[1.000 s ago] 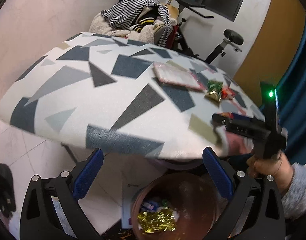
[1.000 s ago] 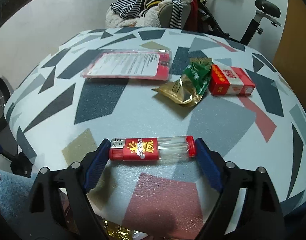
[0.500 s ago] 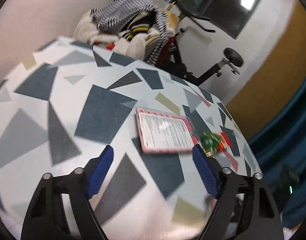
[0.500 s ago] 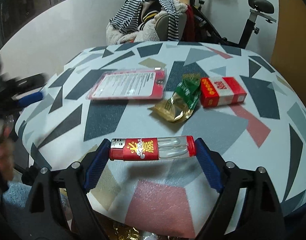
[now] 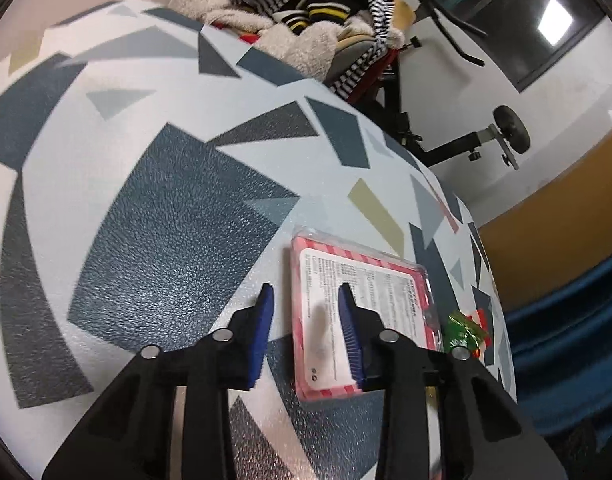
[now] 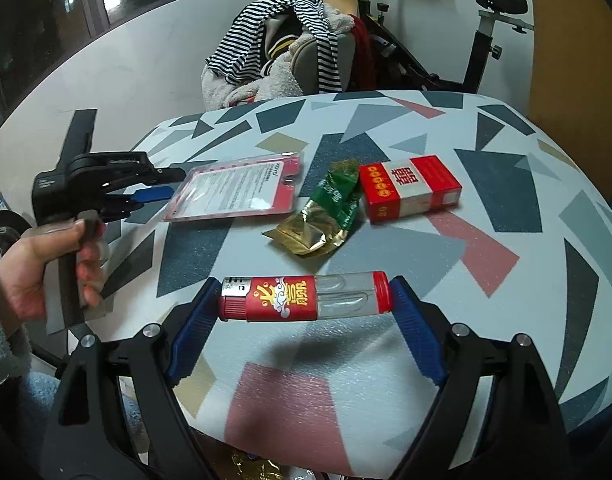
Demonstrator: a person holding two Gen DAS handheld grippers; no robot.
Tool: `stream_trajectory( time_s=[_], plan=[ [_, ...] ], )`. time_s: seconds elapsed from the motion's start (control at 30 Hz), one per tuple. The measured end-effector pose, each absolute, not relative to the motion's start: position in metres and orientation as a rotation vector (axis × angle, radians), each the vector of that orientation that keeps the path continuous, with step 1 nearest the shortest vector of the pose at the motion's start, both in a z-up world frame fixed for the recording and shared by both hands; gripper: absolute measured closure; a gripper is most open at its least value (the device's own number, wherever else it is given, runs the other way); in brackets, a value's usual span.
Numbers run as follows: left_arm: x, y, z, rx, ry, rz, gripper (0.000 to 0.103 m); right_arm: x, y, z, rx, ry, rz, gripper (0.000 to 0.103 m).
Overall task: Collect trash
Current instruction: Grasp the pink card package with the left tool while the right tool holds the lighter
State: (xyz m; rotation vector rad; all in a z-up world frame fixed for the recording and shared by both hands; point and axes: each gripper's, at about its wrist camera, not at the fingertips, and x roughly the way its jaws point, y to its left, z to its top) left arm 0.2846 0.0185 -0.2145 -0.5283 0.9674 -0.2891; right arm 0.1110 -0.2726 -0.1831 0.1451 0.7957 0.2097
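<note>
right gripper (image 6: 304, 300) grips the lighter (image 6: 304, 297) endwise, hard and slick. left gripper (image 5: 306, 320) is parted, seemingly straddling the card's (image 5: 362, 312) thin, stiff edge.

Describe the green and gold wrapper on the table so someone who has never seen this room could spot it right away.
Start at the round table with the grey, blue and pink triangle pattern. Near its middle, between the flat pink card pack and the red box, lies the wrapper. It is the only crumpled piece there, green on top with shiny gold foil spilling out.

White wall (image 6: 154, 72), clothes-draped exercise bike (image 6: 390, 60)
</note>
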Motion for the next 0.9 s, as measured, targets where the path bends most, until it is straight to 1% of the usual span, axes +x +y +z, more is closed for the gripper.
stream_trajectory(
  time_s=[0.03, 0.1, 0.27, 0.5, 0.53, 0.6, 0.73, 0.9],
  plan=[
    [0.285, 0.019, -0.218, -0.543, 0.97, -0.287, 0.084, 0.111, -0.274, -0.184, 0.148, 0.797, 0.209, 0.019],
    [0.284, 0.021, -0.224, -0.568, 0.972, -0.278, 0.086, 0.111, -0.275, -0.186, 0.153, 0.799, 0.21, 0.019],
    [0.28, 0.022, -0.227, -0.585, 0.945, -0.29, 0.086, 0.11, -0.277, -0.189, 0.165, 0.802, 0.208, 0.019],
    [0.286, 0.02, -0.225, -0.569, 0.97, -0.3, 0.087, 0.108, -0.277, -0.189, 0.167, 0.801, 0.214, 0.019],
    [0.287, 0.018, -0.224, -0.551, 0.971, -0.313, 0.091, 0.108, -0.277, -0.189, 0.167, 0.801, 0.214, 0.019],
    [0.285, 0.017, -0.221, -0.535, 0.971, -0.305, 0.093, 0.107, -0.276, -0.188, 0.166, 0.797, 0.216, 0.019],
    [0.276, 0.014, -0.194, -0.512, 0.912, -0.334, 0.095, 0.103, -0.276, -0.18, 0.155, 0.78, 0.216, 0.019],
    [0.262, 0.009, -0.138, -0.363, 0.813, -0.386, 0.096, 0.097, -0.28, -0.165, 0.162, 0.748, 0.203, 0.019]
  ],
)
